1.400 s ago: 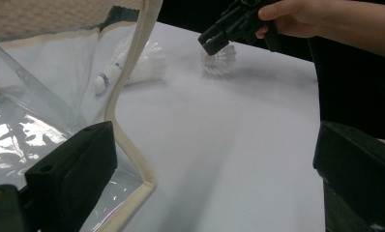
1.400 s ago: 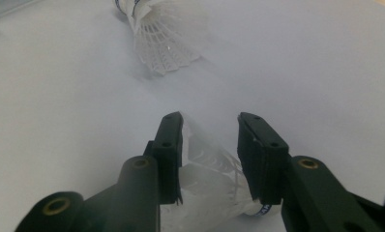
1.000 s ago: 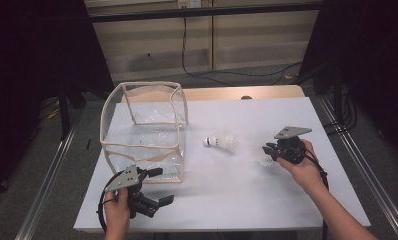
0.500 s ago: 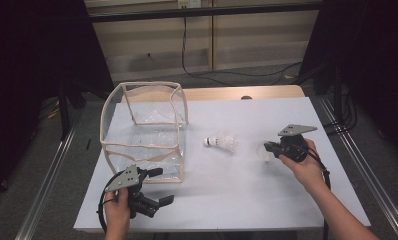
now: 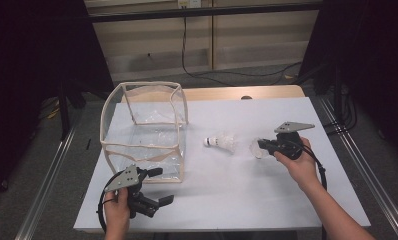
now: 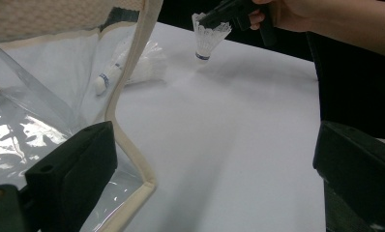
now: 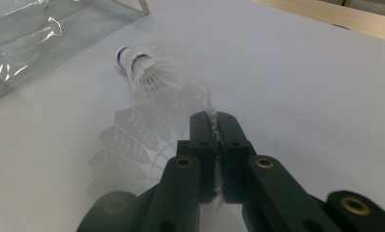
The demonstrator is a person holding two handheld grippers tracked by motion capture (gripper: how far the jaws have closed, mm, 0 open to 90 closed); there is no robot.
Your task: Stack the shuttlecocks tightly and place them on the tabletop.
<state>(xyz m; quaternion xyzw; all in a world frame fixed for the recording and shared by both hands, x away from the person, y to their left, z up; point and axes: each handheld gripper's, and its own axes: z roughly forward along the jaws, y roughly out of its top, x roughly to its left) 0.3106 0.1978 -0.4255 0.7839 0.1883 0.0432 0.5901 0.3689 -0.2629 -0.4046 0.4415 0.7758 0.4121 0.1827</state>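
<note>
The right gripper [image 5: 267, 145], a black two-jaw tool topped by a grey three-cornered plate and held in the person's right hand [image 5: 301, 165], was pinching the rim of a white feathered shuttlecock [image 5: 257, 148]; its jaws had just been closing, and in the right gripper view [image 7: 213, 121] they stood pressed together on the edge of the feather skirt [image 7: 132, 145]. In the left gripper view this held shuttlecock [image 6: 207, 40] hung cork downward, lifted just clear of the white table surface [image 5: 247, 185], with the right gripper [image 6: 211, 19] clamped on its upper rim. A second white feathered shuttlecock with a blue-banded cork [image 5: 222, 141] lay on its side on the table between the held one and a clear plastic box-shaped bag with cream fabric edging [image 5: 144, 131]; in the right gripper view it lay just beyond the jaws [image 7: 144, 67], cork pointing toward the bag [image 7: 40, 29], and in the left gripper view it was seen partly through the bag's transparent wall [image 6: 132, 67]. The left gripper [image 5: 158, 186], held in the left hand [image 5: 118, 212] near the table's front edge, rested just in front of the bag with its jaws spread wide and nothing between them; the bag's cream corner seam [image 6: 132, 145] lay between the jaws in its own view, untouched.
</note>
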